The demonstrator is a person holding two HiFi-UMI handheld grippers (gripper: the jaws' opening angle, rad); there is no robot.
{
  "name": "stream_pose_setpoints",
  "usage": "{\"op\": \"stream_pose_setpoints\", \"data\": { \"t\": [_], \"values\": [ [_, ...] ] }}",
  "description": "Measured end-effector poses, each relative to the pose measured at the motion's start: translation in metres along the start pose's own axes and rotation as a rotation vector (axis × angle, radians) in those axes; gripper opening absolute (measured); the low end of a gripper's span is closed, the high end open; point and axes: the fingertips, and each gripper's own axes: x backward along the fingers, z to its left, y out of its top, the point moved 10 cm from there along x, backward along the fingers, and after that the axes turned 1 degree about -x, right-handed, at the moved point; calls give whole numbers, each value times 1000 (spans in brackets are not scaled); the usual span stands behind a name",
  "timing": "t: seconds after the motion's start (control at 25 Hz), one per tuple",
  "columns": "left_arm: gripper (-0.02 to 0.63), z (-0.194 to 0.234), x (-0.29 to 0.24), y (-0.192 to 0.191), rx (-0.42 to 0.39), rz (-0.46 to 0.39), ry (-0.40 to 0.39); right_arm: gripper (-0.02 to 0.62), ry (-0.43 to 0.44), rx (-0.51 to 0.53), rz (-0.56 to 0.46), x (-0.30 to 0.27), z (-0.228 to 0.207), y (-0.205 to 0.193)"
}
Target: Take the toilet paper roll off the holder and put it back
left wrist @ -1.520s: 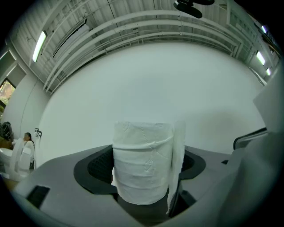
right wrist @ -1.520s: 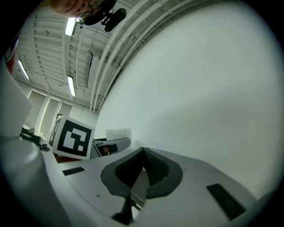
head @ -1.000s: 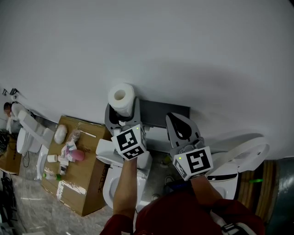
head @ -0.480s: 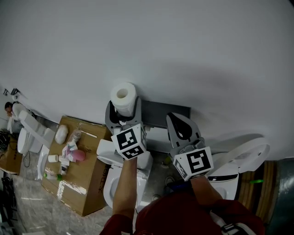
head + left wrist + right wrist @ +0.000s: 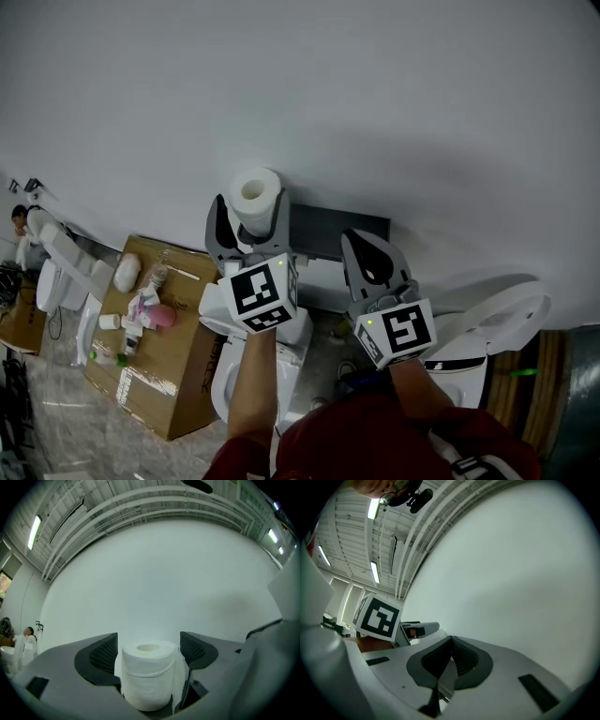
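A plain white wall fills the background. My left gripper (image 5: 249, 214) reaches toward it, forearm outstretched, its fingers pinching the toilet paper roll (image 5: 254, 197) by its sides. Just right, my right gripper (image 5: 361, 246) has its fingers pressed together.

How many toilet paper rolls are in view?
1: the toilet paper roll, upright between the jaws of the left gripper, before the white wall. Others may be hidden.
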Motion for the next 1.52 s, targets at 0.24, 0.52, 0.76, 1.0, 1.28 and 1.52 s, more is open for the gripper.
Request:
{"op": "stream_pose_setpoints", "data": {
  "t": [0.24,0.52,0.76,1.0,1.28,1.52],
  "values": [
    [422,3,23,20,35,-13,-9,8,3,3,2,3,3,2],
    [420,2,73,1,56,56,-17,8,4,0,2,6,8,2],
    [420,-6,101,-37,-26,135,10,8,18,8,16,7,11,-2],
    [420,-10,105,-39,-17,133,-5,8,20,2,20,6,18,-3],
    [420,-7,103,-28,13,125,8,8,20,6,21,6,17,-3],
    [281,-7,105,-28,-84,110,34,8,17,-1,21,6,19,-3]
  ]
}}
